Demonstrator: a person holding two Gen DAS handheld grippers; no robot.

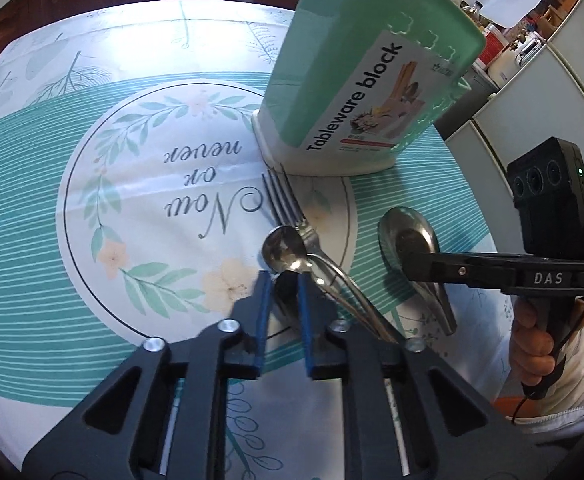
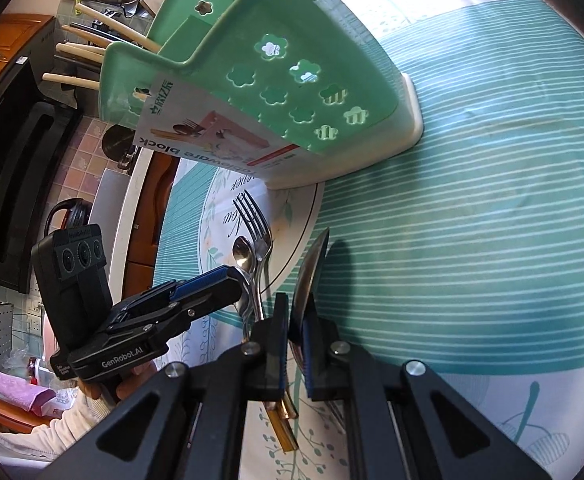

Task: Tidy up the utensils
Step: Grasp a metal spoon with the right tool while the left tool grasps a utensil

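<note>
Both our grippers grip cutlery beside the mint-green plastic tableware holder [image 1: 372, 60].
Left gripper [image 1: 285, 280] clamps the small steel teaspoon [image 1: 284, 250]; right gripper [image 2: 296, 320] pinches the large steel spoon [image 2: 310, 268].

The green utensil holder [image 1: 372, 60] runs off the top edge in the left wrist view, so its opening goes unseen. The fork [image 1: 292, 212] and small spoon [image 1: 286, 250] handles vanish behind the left gripper [image 1: 284, 292]. Whatever its jaws pinch is dark, perhaps a handle. The large spoon [image 2: 310, 276] stands edge-on, its handle hidden.
</note>
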